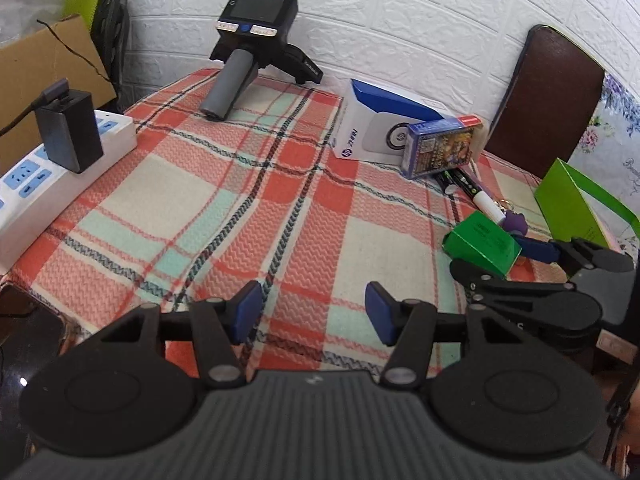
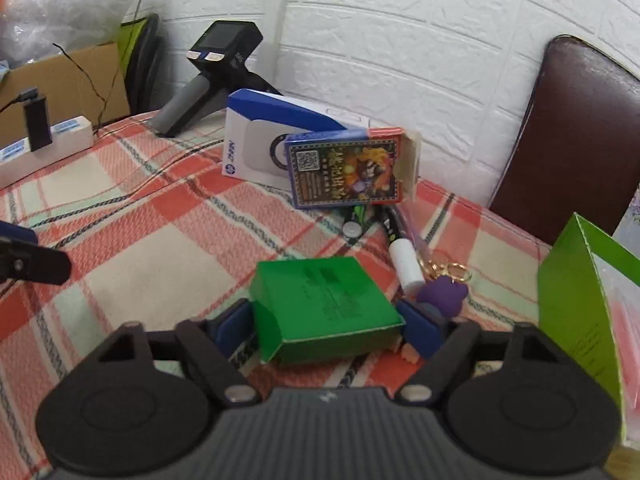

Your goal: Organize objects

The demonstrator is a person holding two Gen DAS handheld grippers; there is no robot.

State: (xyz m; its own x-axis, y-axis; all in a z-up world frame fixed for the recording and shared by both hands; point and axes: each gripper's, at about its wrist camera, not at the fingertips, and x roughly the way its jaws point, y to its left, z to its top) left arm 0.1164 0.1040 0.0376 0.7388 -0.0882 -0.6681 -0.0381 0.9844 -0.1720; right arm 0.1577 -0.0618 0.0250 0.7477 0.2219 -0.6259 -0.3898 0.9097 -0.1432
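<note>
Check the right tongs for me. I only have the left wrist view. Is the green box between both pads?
Observer: Yes. The green box sits between both pads of the right tongs. I cannot tell whether they press on it yet.
Operator: Anything crowding that grasp?
Observer: A purple keychain charm lies just behind the pad on the right of the right wrist view, touching it or nearly so.
Operator: Card box closed?
Observer: No. The card box leans on the white and blue box, and its right end flap stands open.
</note>
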